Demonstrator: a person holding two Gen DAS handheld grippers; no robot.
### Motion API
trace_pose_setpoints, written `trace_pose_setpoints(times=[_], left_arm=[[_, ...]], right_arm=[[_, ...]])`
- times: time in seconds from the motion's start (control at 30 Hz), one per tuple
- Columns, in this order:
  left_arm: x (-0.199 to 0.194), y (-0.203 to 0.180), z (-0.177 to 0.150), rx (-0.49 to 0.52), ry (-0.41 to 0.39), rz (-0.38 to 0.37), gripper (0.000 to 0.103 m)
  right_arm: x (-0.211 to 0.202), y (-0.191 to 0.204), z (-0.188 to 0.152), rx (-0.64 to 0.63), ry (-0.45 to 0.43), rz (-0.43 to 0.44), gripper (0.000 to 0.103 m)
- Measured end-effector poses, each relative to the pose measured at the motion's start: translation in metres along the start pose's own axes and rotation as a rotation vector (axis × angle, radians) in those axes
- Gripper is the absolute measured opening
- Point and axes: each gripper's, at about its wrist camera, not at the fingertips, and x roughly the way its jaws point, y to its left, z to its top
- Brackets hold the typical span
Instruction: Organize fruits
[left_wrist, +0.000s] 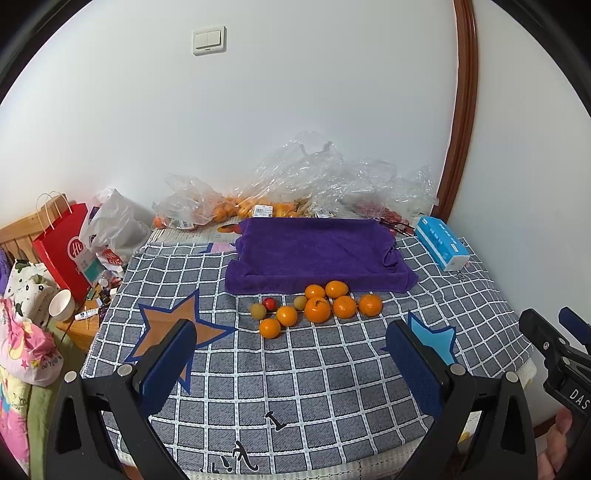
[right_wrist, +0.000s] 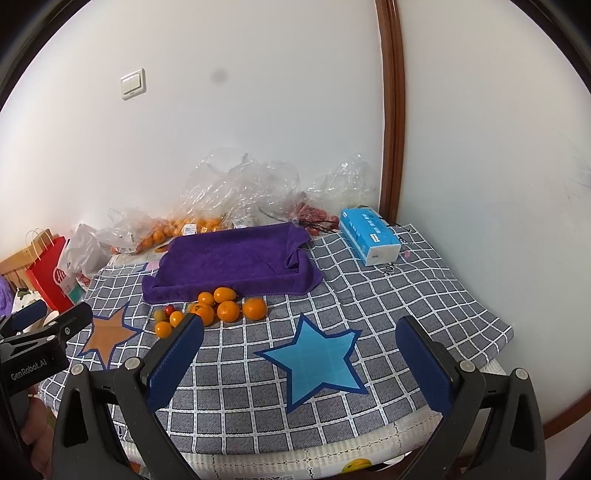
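Left to right, a red paper bag (left_wrist: 61, 245) is seen standing at the table's left edge, then a brown star (left_wrist: 173, 325) printed on the checked tablecloth (left_wrist: 332, 387).

Fruit cluster noted just in front of the purple towel-covered tray (left_wrist: 314, 254), none of it on the tray. Counted in the left wrist view:
- seven oranges (left_wrist: 317, 309), glossy, round, bright orange
- two greenish-yellow small fruits (left_wrist: 258, 311), dull-skinned
- one red cherry tomato (left_wrist: 269, 304)

The cluster's long axis is laid left-right, parallel to the tray's near edge; single fruits are too round for a heading to be told.

Further right, a blue star (right_wrist: 317, 360) and a blue tissue pack (right_wrist: 369, 236) are recorded.

Left gripper (left_wrist: 291, 354): spread wide, nothing held. Right gripper (right_wrist: 299, 350): likewise spread wide, nothing held.
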Motion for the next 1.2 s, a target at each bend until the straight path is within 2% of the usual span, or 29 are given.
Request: trace_pose_setpoints(times=[0.43, 0.83, 1.2], left_arm=[[0.000, 0.009, 0.000, -0.010, 0.004, 0.009, 0.103], [-0.001, 0.012, 0.005, -0.007, -0.031, 0.005, 0.103], [0.011, 0.012, 0.009, 0.000, 0.002, 0.017, 0.103]], right_arm=[[0.002, 0.010, -0.001, -0.021, -0.001, 0.007, 0.102], [0.005, 0.008, 0.002, 0.003, -0.007, 0.033, 0.102], [0.018, 0.011, 0.008, -0.009, -0.007, 0.017, 0.102]])
